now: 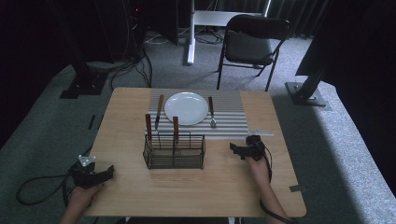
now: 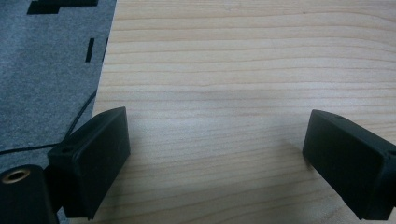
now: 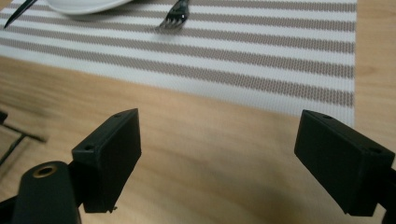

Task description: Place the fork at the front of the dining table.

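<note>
Right now my left gripper (image 1: 111,170) sits at the near left corner of the wooden table (image 1: 233,186), jaws spread wide over bare wood with nothing between them. My right gripper (image 1: 233,149) hovers over the table just right of the black wire caddy (image 1: 173,154), jaws likewise parted and empty, near the front edge of the striped placemat (image 1: 229,116). Two wooden-handled utensils (image 1: 175,128) stand upright in the caddy. On the placemat I see a white plate (image 1: 186,108) with a knife (image 1: 159,109) just left of it and a fork (image 1: 211,113) just right, tines pointing toward me.
</note>
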